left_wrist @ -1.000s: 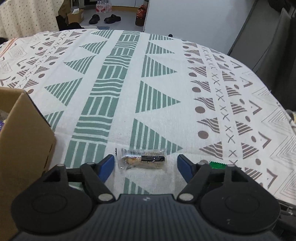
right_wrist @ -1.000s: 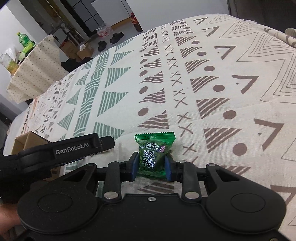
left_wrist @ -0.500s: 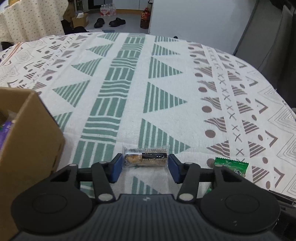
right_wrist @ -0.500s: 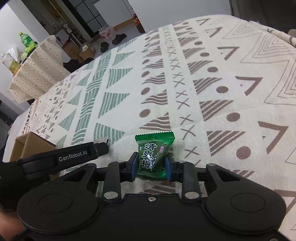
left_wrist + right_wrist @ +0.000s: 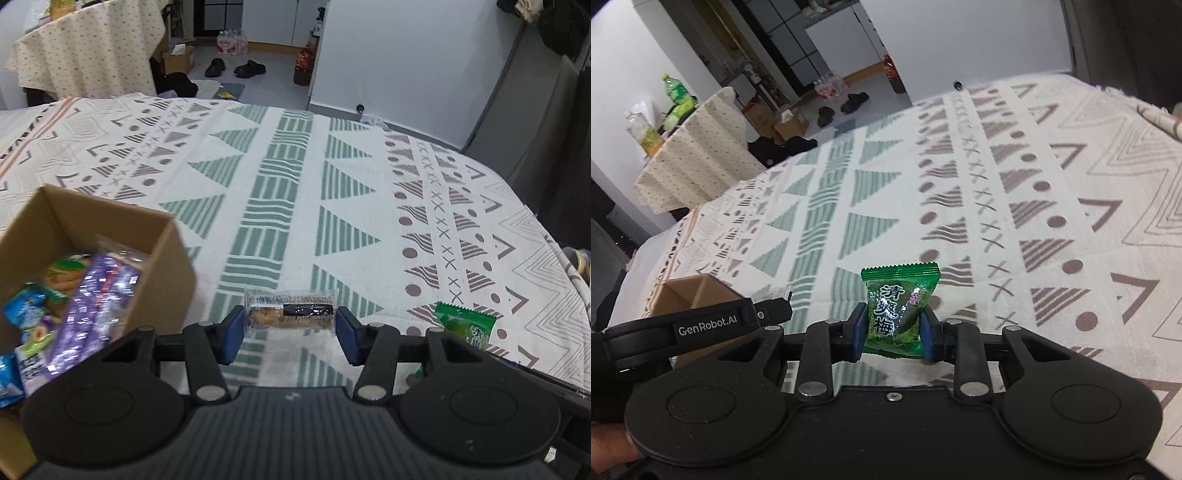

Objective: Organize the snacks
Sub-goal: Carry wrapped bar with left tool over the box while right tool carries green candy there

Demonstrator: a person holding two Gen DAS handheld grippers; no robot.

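Both claws have risen off the patterned cloth since a second ago, each carrying a snack, and the cardboard box (image 5: 110,258) now shows its open top. That box sits left of and just below the left claw (image 5: 290,334), already holding several packets. Clenched between this claw's blue pads is a clear-wrapped snack bar (image 5: 291,315), gripped by its ends. Further right, the right claw (image 5: 892,330) is clamped on a green plum candy (image 5: 897,314), standing upright. The step in hand looks like carrying; next, each snack needs swinging left over the box rim and letting go. Ahead of both claws the worktop (image 5: 332,177) lies bare, so room is ample.
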